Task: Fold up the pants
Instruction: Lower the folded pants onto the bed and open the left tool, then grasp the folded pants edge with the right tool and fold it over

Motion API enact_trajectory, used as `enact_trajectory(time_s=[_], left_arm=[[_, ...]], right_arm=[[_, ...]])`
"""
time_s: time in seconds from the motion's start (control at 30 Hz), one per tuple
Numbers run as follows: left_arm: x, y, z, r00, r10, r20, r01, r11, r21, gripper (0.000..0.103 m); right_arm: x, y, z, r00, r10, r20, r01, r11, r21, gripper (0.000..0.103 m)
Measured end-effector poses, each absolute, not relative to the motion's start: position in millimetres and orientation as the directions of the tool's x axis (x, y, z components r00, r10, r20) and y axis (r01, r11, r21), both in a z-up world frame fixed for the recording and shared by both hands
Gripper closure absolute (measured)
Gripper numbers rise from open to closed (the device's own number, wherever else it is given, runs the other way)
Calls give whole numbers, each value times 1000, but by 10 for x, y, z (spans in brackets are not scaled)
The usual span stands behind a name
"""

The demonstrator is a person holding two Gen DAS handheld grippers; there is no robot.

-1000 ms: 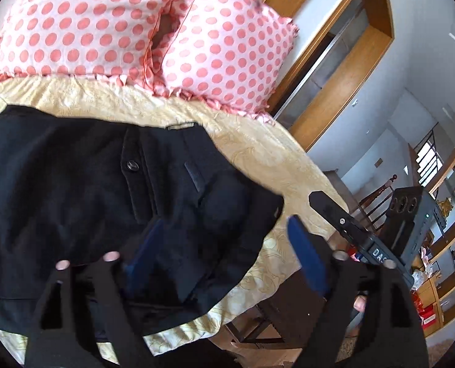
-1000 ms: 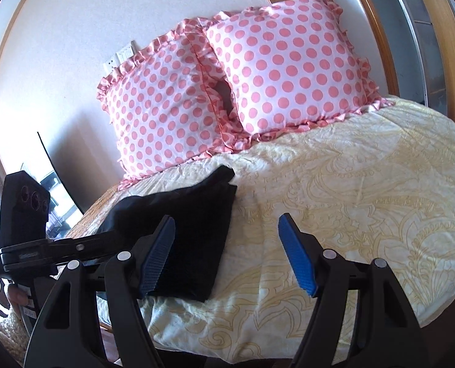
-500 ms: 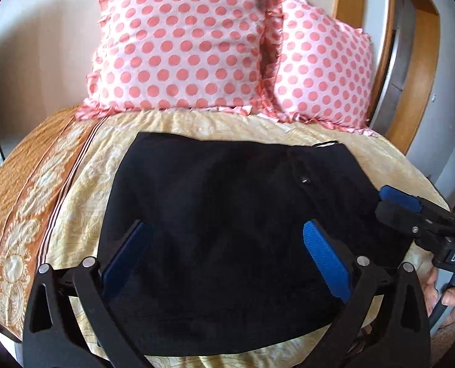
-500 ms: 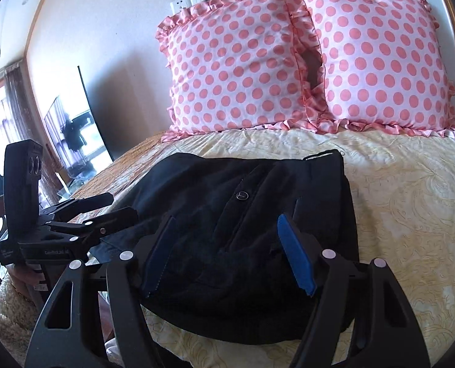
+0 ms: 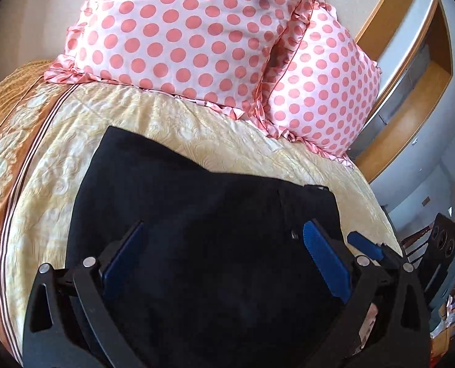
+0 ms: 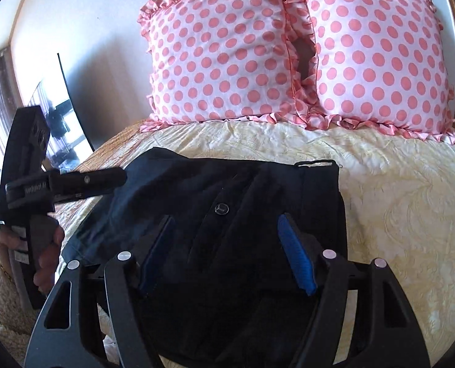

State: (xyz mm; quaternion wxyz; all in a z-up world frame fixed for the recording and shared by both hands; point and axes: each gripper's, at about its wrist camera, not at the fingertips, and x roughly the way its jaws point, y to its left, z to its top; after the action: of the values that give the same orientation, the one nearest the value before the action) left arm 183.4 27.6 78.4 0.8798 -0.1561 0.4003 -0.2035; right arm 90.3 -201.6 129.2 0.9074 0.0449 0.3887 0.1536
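Observation:
Black pants lie in a flat bundle on the yellow bedspread, near its front edge. Their button and waistband show in the right wrist view. My left gripper hovers open and wide over the pants' middle, nothing between its blue pads. My right gripper is open too, just above the button area of the pants, its pads not pressing cloth. In the right wrist view, one black finger of the left gripper reaches in over the pants' left corner.
Two pink polka-dot pillows lean against the wall at the head of the bed. A wooden frame stands to the right. A hand holds the left gripper's handle off the bed's left edge. Bare bedspread lies right of the pants.
Both grippers swung in over the pants: the left from their right edge to their middle, the right from bare bedspread onto the button area. The left jaws spread a little wider.

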Motion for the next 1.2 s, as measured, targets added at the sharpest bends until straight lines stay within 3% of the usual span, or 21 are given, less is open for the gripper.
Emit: enact_trajectory(time_s=[0.13,0.23,0.37,0.6,0.73,0.9,0.97,1.07,1.2], left_arm=[[2366,219,639,493,-564,-662,248,821,-515,2],[2666,227,394,482,-474,-737,171,876,-452,3],[2725,108,360,498,-414,-762,191,909,-369,3],[1929,243,656,524,-484,-701,312,875,-371,3],[1392,261,541,534,-420,-734,349,900,-261,2],[1071,337,346,572,-352,-741,338,924,-178,2],[1033,341,333,587,-348,-731,341,925,-167,2],[1043,365,315,596,-358,-719,334,925,-183,2],[1038,409,314,592,-385,-708,345,915,-210,2]], right_arm=[[1074,-2037,1007,544,306,-781,-206,951,230,32],[1024,-2051,891,546,310,-779,-212,950,229,31],[1002,-2047,898,550,328,-768,-218,944,247,26],[664,-2066,1112,577,391,-717,-290,919,268,26],[550,-2026,994,561,353,-748,-319,927,199,26],[703,-2545,1307,650,406,-642,-182,904,386,31],[920,-2766,1241,633,367,-682,-97,911,400,31],[1206,-3003,1002,561,375,-738,5,890,456,40],[1327,-3000,848,513,398,-760,11,883,469,41]])
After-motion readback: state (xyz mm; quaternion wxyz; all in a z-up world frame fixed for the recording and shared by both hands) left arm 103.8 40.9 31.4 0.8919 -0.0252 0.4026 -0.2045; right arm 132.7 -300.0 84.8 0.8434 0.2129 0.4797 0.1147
